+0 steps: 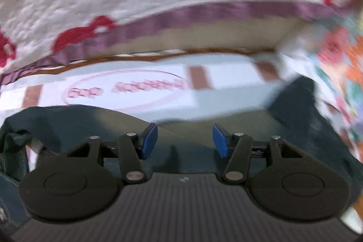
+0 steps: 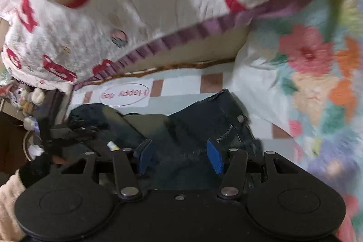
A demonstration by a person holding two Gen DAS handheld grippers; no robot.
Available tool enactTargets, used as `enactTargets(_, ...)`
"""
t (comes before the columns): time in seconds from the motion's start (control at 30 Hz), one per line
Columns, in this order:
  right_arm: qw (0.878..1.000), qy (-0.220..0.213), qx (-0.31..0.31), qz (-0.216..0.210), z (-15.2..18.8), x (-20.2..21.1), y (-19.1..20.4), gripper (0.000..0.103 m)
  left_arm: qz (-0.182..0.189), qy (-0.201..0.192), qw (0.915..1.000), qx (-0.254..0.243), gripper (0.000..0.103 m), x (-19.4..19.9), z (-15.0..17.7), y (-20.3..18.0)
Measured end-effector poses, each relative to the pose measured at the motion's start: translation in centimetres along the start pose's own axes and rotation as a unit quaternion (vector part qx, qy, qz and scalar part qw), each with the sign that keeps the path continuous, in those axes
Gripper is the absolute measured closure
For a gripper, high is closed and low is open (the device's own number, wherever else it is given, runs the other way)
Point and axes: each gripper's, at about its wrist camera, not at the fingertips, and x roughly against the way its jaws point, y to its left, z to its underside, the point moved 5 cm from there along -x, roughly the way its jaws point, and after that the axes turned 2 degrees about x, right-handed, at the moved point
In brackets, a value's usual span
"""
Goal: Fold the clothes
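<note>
Both claws gape empty over dark jeans (image 2: pixel 204 119) on a patterned sheet (image 2: pixel 181 83). Right gripper (image 2: pixel 179 157) hangs just above the zipper (image 2: pixel 224 133) and waistband, nearer than the left gripper (image 1: pixel 185 140), which faces plainer cloth.

Dark jeans (image 2: pixel 204 119) lie crumpled on a bed sheet (image 2: pixel 181 85) printed with brown squares.
</note>
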Motion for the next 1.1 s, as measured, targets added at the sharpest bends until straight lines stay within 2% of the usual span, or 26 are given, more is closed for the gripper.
enactTargets(0.03, 1.000, 0.001, -0.002, 0.009, -0.7, -1.9, -0.7, 0.045, -0.031, -0.011, 0.9994, -0.006, 0.050, -1.2, 0.1, 2.1)
enactTargets(0.13, 0.999, 0.005, -0.009, 0.035, -2.8, -7.5, -2.9, 0.045, -0.090, -0.026, 0.9955, 0.013, 0.050, -3.3, -0.1, 8.7)
enactTargets(0.17, 0.999, 0.006, -0.011, 0.043, -3.5, -9.4, -3.6, 0.045, -0.099, -0.026, 0.9939, 0.040, 0.050, -3.7, -0.4, 11.2)
enactTargets(0.23, 0.998, 0.007, -0.037, 0.049, -4.5, -13.2, -6.2, 0.045, -0.093, -0.020, 0.9874, 0.126, 0.050, -3.7, 0.1, 15.9)
enactTargets(0.3, 0.996, 0.006, -0.077, 0.034, -5.0, -16.3, -8.3, 0.044, -0.070, -0.014, 0.9738, 0.216, 0.050, -3.5, 0.8, 20.0)
enactTargets(0.4, 0.994, 0.013, -0.106, 0.013, -4.1, -19.6, -9.2, 0.042, -0.029, -0.011, 0.9673, 0.252, 0.050, -2.8, 1.9, 22.8)
enactTargets(0.47, 0.992, 0.018, -0.123, -0.001, -3.5, -21.8, -9.8, 0.042, -0.020, -0.009, 0.9661, 0.257, 0.050, -2.1, 2.1, 23.5)
enactTargets(0.5, 0.991, 0.020, -0.132, -0.008, -3.1, -22.8, -10.1, 0.050, -0.018, -0.008, 0.9641, 0.265, 0.050, -1.9, 2.4, 23.6)
enactTargets(0.53, 0.993, 0.003, -0.117, -0.026, -2.7, -22.4, -9.3, 0.069, -0.017, -0.008, 0.9617, 0.274, 0.050, -1.8, 2.6, 23.6)
enactTargets(0.57, 0.994, -0.018, -0.097, -0.048, -2.3, -21.7, -8.2, 0.095, -0.016, -0.007, 0.9591, 0.283, 0.047, -1.6, 2.8, 23.6)
enactTargets(0.63, 0.991, -0.070, -0.069, -0.090, -1.1, -18.9, -6.3, 0.095, -0.016, -0.005, 0.9563, 0.292, 0.045, -1.4, 3.4, 23.6)
enactTargets(0.73, 0.973, -0.173, -0.065, -0.137, 1.5, -11.4, -5.1, 0.095, -0.024, 0.002, 0.9576, 0.287, 0.045, -1.3, 4.4, 23.3)
enactTargets(0.77, 0.965, -0.220, -0.063, -0.131, 2.8, -8.1, -5.7, 0.095, -0.025, 0.005, 0.9580, 0.286, 0.045, -1.3, 4.8, 23.2)
enactTargets(0.83, 0.951, -0.292, -0.057, -0.086, 6.4, -3.1, -7.3, 0.096, -0.026, 0.005, 0.9559, 0.293, 0.045, -1.6, 5.2, 23.2)
enactTargets(0.87, 0.948, -0.310, -0.052, -0.057, 8.0, -2.0, -8.1, 0.097, -0.026, 0.005, 0.9546, 0.297, 0.045, -1.8, 5.4, 23.2)
enactTargets(0.93, 0.958, -0.283, -0.032, 0.027, 10.5, -2.7, -9.3, 0.096, -0.027, 0.004, 0.9521, 0.305, 0.045, -2.1, 5.9, 23.2)
enactTargets(1.0, 0.962, -0.268, -0.045, 0.029, 12.5, -3.8, -10.2, 0.096, -0.020, -0.005, 0.9468, 0.321, 0.045, -2.5, 6.1, 23.2)
enactTargets(1.07, 0.964, -0.254, -0.073, 0.010, 13.4, -5.0, -10.4, 0.096, -0.008, -0.015, 0.9395, 0.342, 0.045, -2.7, 6.2, 23.1)
enactTargets(1.1, 0.965, -0.250, -0.071, 0.019, 13.5, -5.8, -9.9, 0.096, -0.002, -0.020, 0.9358, 0.352, 0.045, -2.9, 6.2, 23.1)
